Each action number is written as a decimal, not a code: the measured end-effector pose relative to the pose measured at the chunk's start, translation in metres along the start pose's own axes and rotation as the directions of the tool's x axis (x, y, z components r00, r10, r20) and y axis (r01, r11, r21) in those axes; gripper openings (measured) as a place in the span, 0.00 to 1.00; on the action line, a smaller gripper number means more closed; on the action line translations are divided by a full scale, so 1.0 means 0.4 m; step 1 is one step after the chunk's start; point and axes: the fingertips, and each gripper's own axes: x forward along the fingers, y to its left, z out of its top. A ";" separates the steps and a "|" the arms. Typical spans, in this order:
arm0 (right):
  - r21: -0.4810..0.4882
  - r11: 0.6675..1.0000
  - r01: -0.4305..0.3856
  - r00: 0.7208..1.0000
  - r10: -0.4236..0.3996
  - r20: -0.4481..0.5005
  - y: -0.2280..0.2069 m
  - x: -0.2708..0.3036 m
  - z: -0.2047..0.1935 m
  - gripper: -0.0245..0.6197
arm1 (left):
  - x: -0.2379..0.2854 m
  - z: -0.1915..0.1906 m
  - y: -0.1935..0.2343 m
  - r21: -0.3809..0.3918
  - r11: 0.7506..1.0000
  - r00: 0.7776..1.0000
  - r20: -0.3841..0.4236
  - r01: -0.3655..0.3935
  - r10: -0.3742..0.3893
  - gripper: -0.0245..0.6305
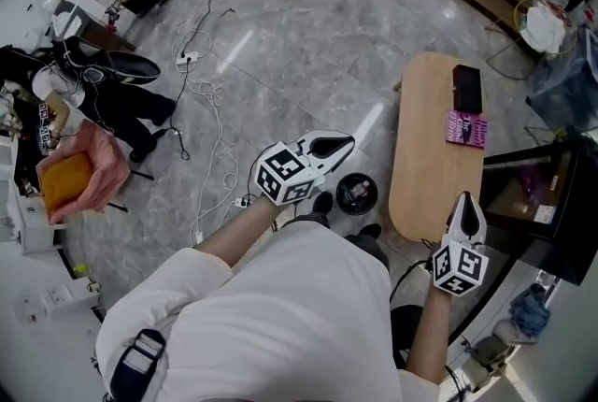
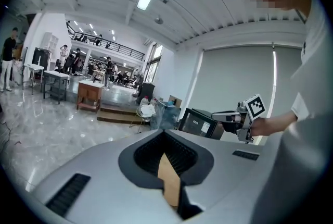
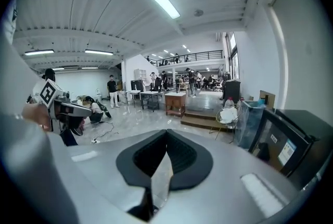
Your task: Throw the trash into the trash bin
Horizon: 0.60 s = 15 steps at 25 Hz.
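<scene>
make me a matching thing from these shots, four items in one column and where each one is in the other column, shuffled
Things
1. pink book
2. trash bin
3. brown scrap
4. pale scrap

Places
a. on the floor beside the table
b. between the left gripper's jaws
c. on the wooden table
d. between the right gripper's jaws

Pairs: 1-c, 2-a, 3-b, 4-d
</scene>
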 end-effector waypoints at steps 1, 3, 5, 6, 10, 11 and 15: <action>-0.003 1.000 0.000 1.000 0.000 0.016 -0.003 -0.013 0.016 0.05 | -0.007 0.015 -0.009 0.008 1.000 1.000 0.010 0.003 -0.003 0.05; -0.008 1.000 -0.001 0.999 0.001 0.048 -0.006 -0.037 0.046 0.05 | -0.021 0.044 -0.022 0.020 1.000 1.000 0.030 0.006 -0.006 0.05; -0.013 1.000 -0.002 0.997 0.003 0.078 -0.009 -0.055 0.077 0.05 | -0.032 0.071 -0.029 0.027 1.000 0.998 0.055 0.007 -0.008 0.05; -0.018 1.000 -0.003 0.996 0.004 0.092 -0.011 -0.062 0.091 0.05 | -0.036 0.084 -0.031 0.031 0.999 0.998 0.068 0.006 -0.009 0.05; -0.049 0.999 -0.013 0.992 0.019 0.123 -0.015 -0.084 0.132 0.05 | -0.043 0.121 -0.036 0.051 0.999 0.995 0.104 -0.001 -0.005 0.05; -0.059 0.998 -0.017 0.992 0.024 0.124 -0.016 -0.089 0.138 0.05 | -0.043 0.127 -0.038 0.055 0.998 0.994 0.108 -0.002 -0.004 0.05; -0.079 0.997 -0.020 0.989 0.031 0.142 -0.030 -0.104 0.158 0.05 | -0.038 0.148 -0.049 0.078 0.997 0.992 0.123 -0.007 -0.002 0.05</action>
